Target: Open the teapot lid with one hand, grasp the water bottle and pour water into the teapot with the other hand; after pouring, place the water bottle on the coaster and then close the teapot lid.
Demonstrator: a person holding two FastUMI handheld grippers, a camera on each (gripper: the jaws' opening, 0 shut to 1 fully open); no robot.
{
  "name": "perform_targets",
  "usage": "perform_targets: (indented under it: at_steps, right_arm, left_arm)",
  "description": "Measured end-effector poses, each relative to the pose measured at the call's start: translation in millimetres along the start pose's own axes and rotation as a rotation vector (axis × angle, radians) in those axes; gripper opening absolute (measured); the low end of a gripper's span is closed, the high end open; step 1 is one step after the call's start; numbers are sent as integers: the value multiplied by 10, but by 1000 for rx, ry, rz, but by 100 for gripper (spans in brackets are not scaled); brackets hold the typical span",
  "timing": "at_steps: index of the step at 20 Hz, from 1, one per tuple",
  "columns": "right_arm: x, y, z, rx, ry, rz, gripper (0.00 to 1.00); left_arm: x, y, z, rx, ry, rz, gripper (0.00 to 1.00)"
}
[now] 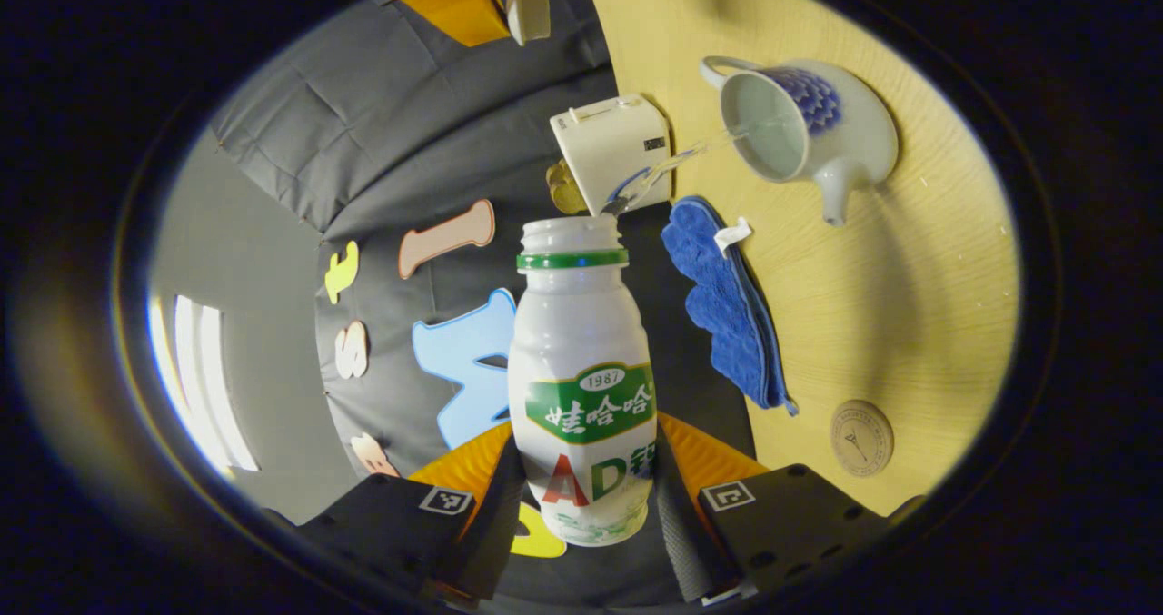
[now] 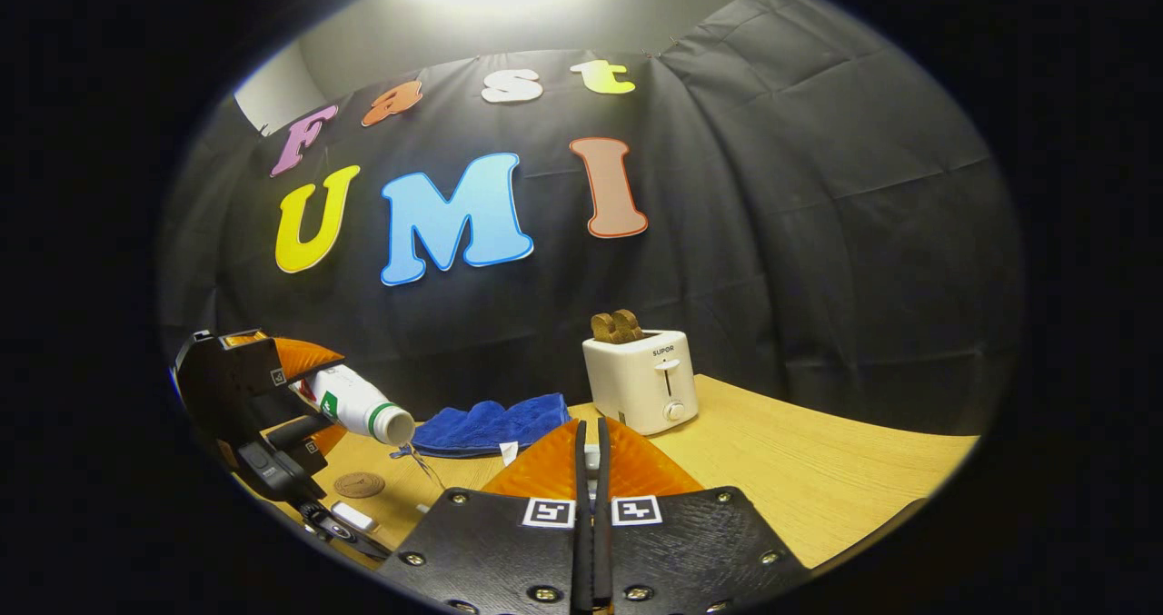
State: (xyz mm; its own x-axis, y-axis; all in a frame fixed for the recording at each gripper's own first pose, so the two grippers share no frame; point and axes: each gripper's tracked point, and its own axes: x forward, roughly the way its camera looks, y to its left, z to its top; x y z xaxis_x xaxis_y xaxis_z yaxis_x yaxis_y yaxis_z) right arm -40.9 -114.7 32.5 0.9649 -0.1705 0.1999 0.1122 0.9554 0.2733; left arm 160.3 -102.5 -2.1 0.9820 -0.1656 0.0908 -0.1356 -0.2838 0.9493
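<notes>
Left tongs point(image 1: 581, 506) clamp the tilted water bottle point(image 1: 581, 388); right tongs point(image 2: 591, 470) are pressed nearly closed, their hold hidden.

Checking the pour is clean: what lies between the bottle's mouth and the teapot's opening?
In the left gripper view, a thin water stream arcs from the water bottle into the open teapot.

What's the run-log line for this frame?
phase: pouring | left gripper: shut on water bottle, tilted | stream into teapot, lid off | coaster: bare | right gripper: jaws together
</notes>
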Motion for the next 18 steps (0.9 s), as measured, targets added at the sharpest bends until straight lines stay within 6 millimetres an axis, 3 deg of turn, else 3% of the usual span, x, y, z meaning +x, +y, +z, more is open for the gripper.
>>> perform_targets:
  at_steps: [1,2,4,7,8,10,16,18]
  right_arm:
    - [-2,1,3,0,1,1,0]
    - [-3,-3,0,0,1,1,0]
    - [-2,-1,5,1,0,1,0]
    - [7,-3,0,2,2,0,0]
    - [-2,-3,1,2,2,1,0]
    - [-5,1,4,1,2,2,0]
    - [-6,2,6,-2,3,3,0]
    - [-4,3,0,-2,3,4,0]
  left_arm:
    - [5,0,4,7,-1,0,77]
    - [2,8,-2,15,-3,0,81]
    - [7,18,0,32,-6,2,77]
    - [19,18,2,50,-10,0,81]
    - [7,20,-4,56,-12,-1,77]
    - [2,21,7,74,-16,-3,81]
    - [-3,61,66,124,-40,3,81]
    - [9,73,106,143,-52,8,77]
